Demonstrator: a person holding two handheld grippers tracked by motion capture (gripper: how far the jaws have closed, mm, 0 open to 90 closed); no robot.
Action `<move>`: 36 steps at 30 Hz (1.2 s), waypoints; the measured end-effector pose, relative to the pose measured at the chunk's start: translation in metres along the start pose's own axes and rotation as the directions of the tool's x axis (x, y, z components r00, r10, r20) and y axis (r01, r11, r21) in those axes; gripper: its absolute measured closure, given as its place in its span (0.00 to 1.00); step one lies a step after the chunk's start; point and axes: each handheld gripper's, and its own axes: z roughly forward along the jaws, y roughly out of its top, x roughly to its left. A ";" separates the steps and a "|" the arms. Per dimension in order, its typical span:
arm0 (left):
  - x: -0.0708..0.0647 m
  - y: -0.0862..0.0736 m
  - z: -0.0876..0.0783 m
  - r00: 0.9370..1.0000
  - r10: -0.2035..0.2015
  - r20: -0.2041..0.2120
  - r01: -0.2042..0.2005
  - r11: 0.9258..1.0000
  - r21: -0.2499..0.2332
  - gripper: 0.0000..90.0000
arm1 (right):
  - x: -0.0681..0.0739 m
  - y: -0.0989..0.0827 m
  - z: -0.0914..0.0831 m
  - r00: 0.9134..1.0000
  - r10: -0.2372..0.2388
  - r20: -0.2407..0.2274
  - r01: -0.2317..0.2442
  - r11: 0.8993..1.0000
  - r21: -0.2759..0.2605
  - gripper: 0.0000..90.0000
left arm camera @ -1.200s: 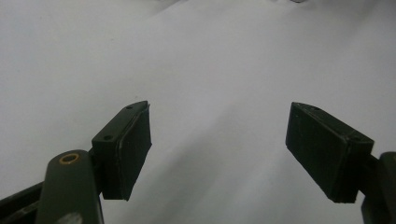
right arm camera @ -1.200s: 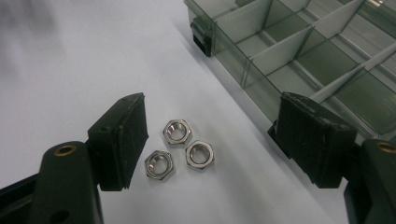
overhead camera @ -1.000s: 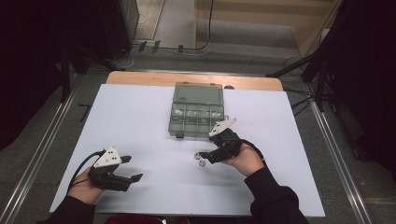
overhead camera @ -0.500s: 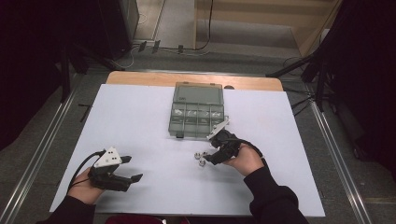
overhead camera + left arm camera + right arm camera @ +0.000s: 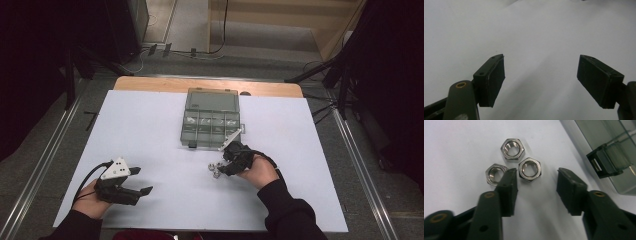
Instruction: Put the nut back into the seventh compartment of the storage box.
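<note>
Three steel hex nuts (image 5: 512, 149) lie close together on the white table sheet (image 5: 150, 130); in the high view they show as a small cluster (image 5: 215, 169). My right gripper (image 5: 537, 187) points at them, and its jaws have just been closing. One nut (image 5: 529, 168) sits at the tips, beside the left fingertip (image 5: 510, 180), with neither pad pressing on it. A third nut (image 5: 496, 173) lies just outside that fingertip. My right gripper (image 5: 222, 166) is held low in front of the box. My left gripper (image 5: 144, 181) rests at the near left, open, nothing between its pads (image 5: 540, 80).
A clear grey compartment box (image 5: 210, 120) stands with its lid laid back at the far middle of the table. Its front wall and latch (image 5: 606, 162) are just right of my right gripper. A wooden table edge (image 5: 150, 84) runs along the back.
The right gripper's jaws have narrowed toward the nuts and the hand has shifted slightly toward them. The left hand and gripper have stayed put.
</note>
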 end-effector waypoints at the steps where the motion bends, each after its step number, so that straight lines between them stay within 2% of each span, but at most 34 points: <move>1: 0.000 0.000 0.000 1.000 0.000 0.000 0.000 1.000 0.000 0.25 | 0.000 0.001 0.001 1.000 0.001 0.005 -0.001 1.000 -0.007 0.63; 2: 0.000 0.000 0.000 1.000 0.000 0.000 0.000 1.000 0.002 0.25 | 0.001 0.003 0.002 1.000 -0.013 0.005 0.013 1.000 -0.001 0.67; 3: 0.000 0.000 0.000 1.000 0.003 0.001 -0.003 1.000 0.007 0.25 | 0.002 0.004 0.002 1.000 -0.008 0.005 0.008 1.000 -0.006 0.67; 5: 0.000 0.000 0.000 1.000 0.003 0.001 -0.003 1.000 0.008 0.25 | 0.002 0.005 0.003 0.999 -0.031 0.008 0.031 1.000 -0.003 0.69; 10: 0.000 0.000 0.000 1.000 0.001 0.000 -0.001 1.000 0.008 0.25 | 0.004 0.008 0.004 0.999 -0.047 0.004 0.047 0.999 -0.012 0.77; 15: 0.000 0.000 0.000 1.000 0.002 0.000 -0.002 1.000 0.008 0.25 | 0.003 0.008 0.004 0.999 -0.038 -0.004 0.038 0.999 -0.020 0.80; 17: 0.000 0.000 0.000 1.000 0.000 0.001 0.000 1.000 0.003 0.25 | 0.002 0.007 0.004 0.999 -0.053 -0.010 0.052 0.998 -0.018 0.80; 21: 0.000 0.000 0.000 1.000 -0.001 -0.001 0.001 1.000 0.002 0.25 | 0.002 0.007 0.004 0.999 -0.039 -0.011 0.039 0.999 -0.024 0.80; 24: 0.000 0.000 0.000 1.000 -0.003 -0.001 0.003 1.000 0.000 0.25 | 0.000 0.006 0.003 0.999 -0.029 -0.034 0.028 0.999 -0.028 0.80; 29: 0.000 0.000 0.000 1.000 -0.004 -0.002 0.004 1.000 -0.001 0.25 | -0.001 0.005 -0.007 0.999 -0.021 -0.041 0.018 0.997 -0.078 0.80; 30: 0.000 0.000 0.000 1.000 -0.004 -0.002 0.004 1.000 -0.001 0.25 | -0.002 0.004 -0.012 0.999 -0.024 -0.040 0.019 0.994 -0.104 0.80; 31: 0.000 0.000 0.000 1.000 -0.004 -0.002 0.004 1.000 -0.001 0.25 | -0.002 0.004 -0.012 0.999 -0.024 -0.040 0.019 0.994 -0.104 0.80; 32: 0.000 0.000 0.000 1.000 -0.002 0.000 0.002 1.000 -0.001 0.25 | -0.002 0.004 -0.019 0.999 -0.002 -0.048 -0.005 0.991 -0.132 0.80; 33: 0.000 0.000 0.000 1.000 -0.002 0.000 0.002 1.000 -0.001 0.25 | -0.002 0.004 -0.019 0.999 -0.002 -0.048 -0.005 0.991 -0.132 0.80; 34: 0.001 -0.001 -0.001 1.000 -0.002 0.000 0.002 1.000 -0.003 0.25 | -0.003 0.003 -0.027 0.998 0.011 -0.060 -0.022 0.984 -0.174 0.80; 36: 0.003 -0.001 -0.002 1.000 -0.010 -0.004 0.010 1.000 -0.006 0.25 | -0.003 0.001 -0.039 0.997 0.029 -0.069 -0.044 0.974 -0.221 0.80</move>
